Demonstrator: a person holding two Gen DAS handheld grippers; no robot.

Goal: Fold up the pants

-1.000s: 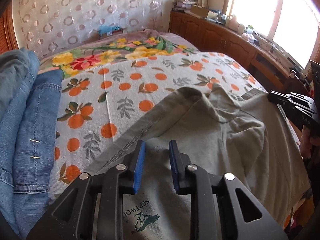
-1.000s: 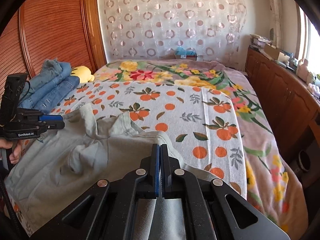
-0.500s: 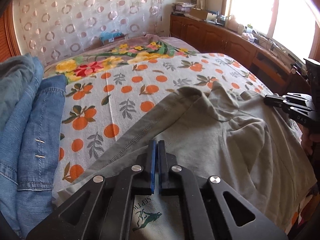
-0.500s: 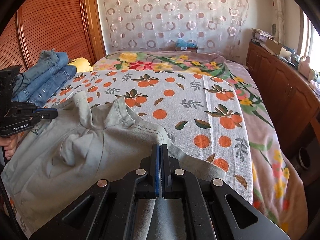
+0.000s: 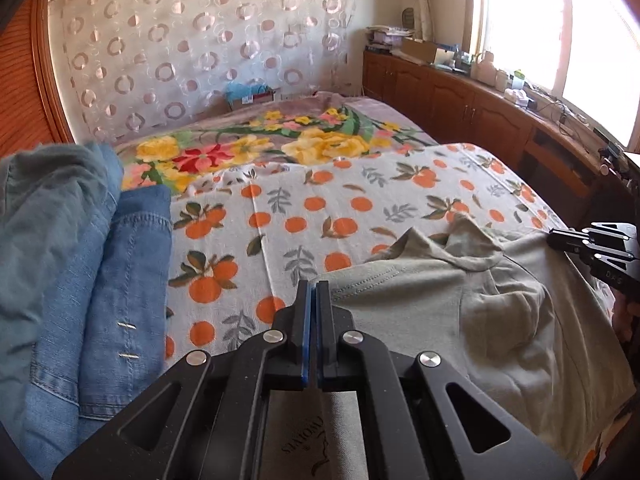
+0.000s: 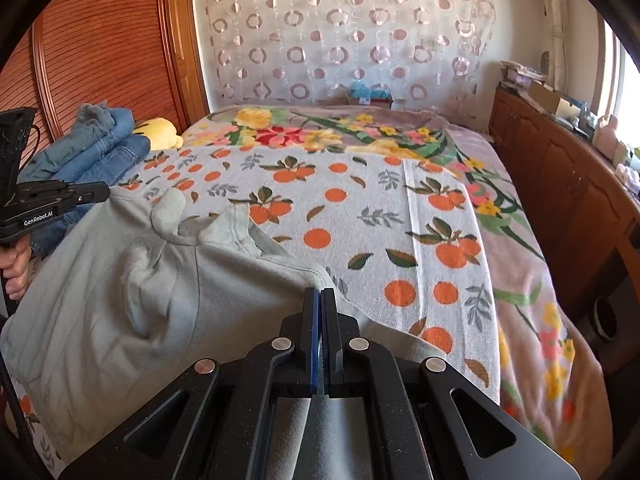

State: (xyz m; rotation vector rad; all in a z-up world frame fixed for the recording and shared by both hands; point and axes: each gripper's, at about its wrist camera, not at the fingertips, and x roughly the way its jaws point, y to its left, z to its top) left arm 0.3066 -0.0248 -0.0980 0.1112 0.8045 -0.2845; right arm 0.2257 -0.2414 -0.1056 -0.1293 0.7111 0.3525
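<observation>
pants (image 6: 132,304) lie rumpled on the bed (image 6: 400,216); left gripper (image 5: 312,292) and right gripper (image 6: 319,300) each have fingers clamped on a near edge; advise lifting evenly, keeping cloth taut, laying edges flush.

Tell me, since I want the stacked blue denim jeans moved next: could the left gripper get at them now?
Probably not yet: the left gripper is shut on the grey-green cotton pants; the stacked blue denim jeans lie unobstructed beside it.
</observation>
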